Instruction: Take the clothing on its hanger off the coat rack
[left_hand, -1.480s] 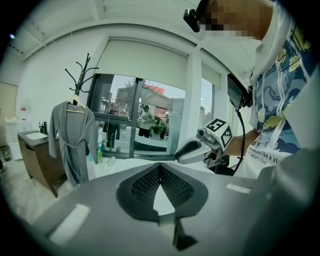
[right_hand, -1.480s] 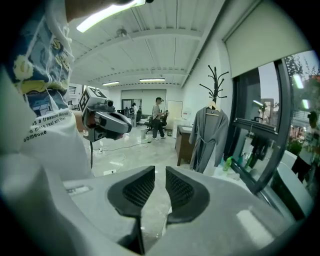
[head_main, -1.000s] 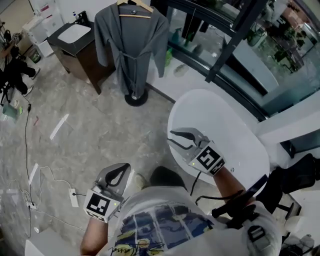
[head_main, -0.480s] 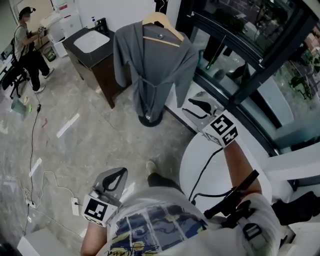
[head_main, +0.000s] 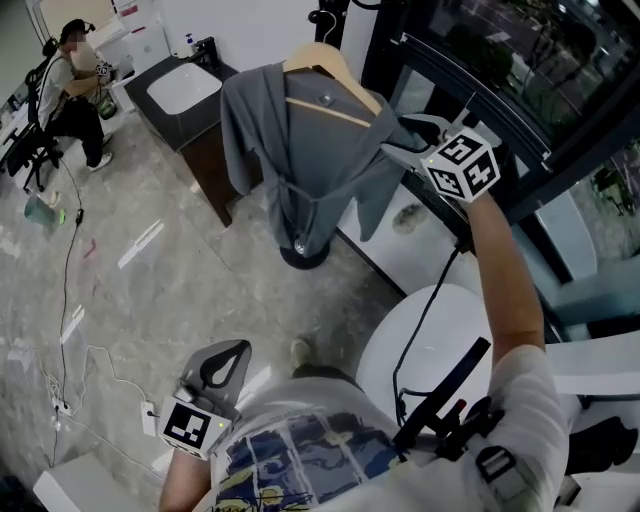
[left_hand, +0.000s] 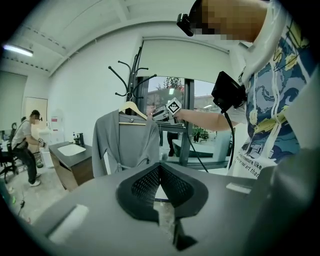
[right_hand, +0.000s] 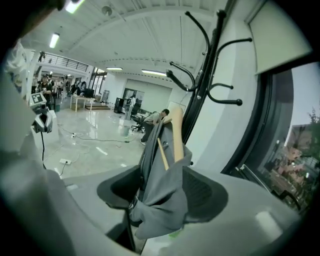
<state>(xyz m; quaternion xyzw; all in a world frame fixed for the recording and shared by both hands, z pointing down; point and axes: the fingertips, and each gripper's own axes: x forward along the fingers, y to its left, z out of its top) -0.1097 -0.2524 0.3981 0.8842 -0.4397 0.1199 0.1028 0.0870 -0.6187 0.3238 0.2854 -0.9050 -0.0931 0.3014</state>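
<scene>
As our right gripper (head_main: 408, 135) stands spread, just opened wider, around the robe (head_main: 300, 170) shoulder, pinching only cloth could slide it off the hanger (head_main: 350, 78).

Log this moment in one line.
right gripper: jaws just opened, robe shoulder between | left gripper: shut, empty | robe: on hanger, on rack

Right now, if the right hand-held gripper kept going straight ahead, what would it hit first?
The shoulder of the grey robe on its wooden hanger: it sits between the jaws of the right hand-held gripper, which have just been opening. Beyond it is probably the coat rack, though depth is hard to judge.
</scene>
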